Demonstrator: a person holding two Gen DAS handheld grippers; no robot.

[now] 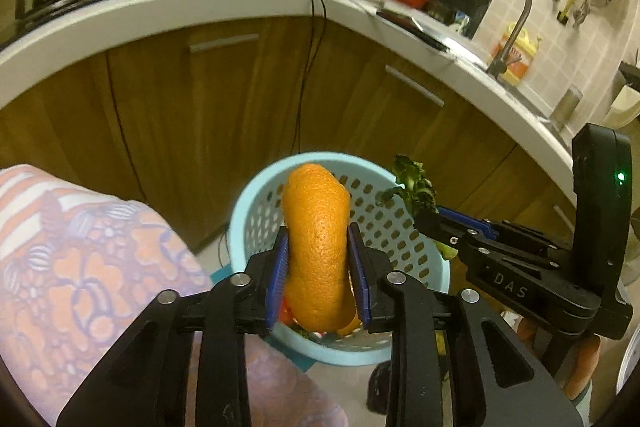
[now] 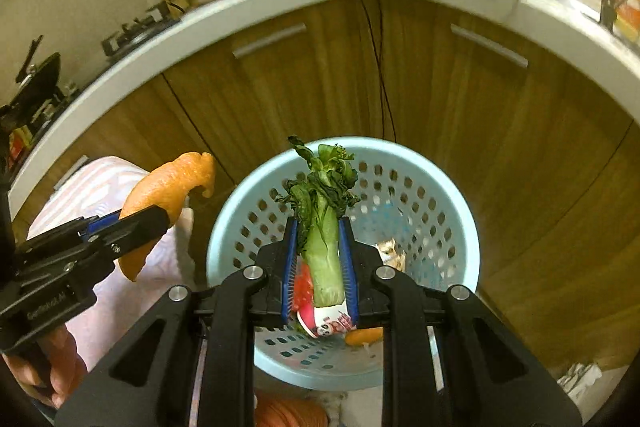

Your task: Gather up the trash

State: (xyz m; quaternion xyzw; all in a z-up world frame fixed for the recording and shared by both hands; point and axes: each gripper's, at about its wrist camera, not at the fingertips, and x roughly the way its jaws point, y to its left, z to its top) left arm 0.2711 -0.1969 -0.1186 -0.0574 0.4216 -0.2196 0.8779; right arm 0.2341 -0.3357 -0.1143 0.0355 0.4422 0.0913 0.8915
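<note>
Above a pale blue perforated basket [image 2: 460, 251] on the kitchen floor, the left gripper [image 1: 318, 259] pinches an orange peel [image 1: 316, 247]; at its 3 o'clock, the right gripper [image 2: 318, 259] clamps a leafy green stalk [image 2: 324, 227] over wrappers [image 2: 332, 323] inside.

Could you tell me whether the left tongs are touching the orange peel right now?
Touching. In the left wrist view, both blue pads of the left tongs press against the sides of the orange peel, held above the blue basket.

Both wrist views close, angled down over one shared blue basket [image 1: 432, 269] [image 2: 460, 239] beneath counter cabinets.
</note>
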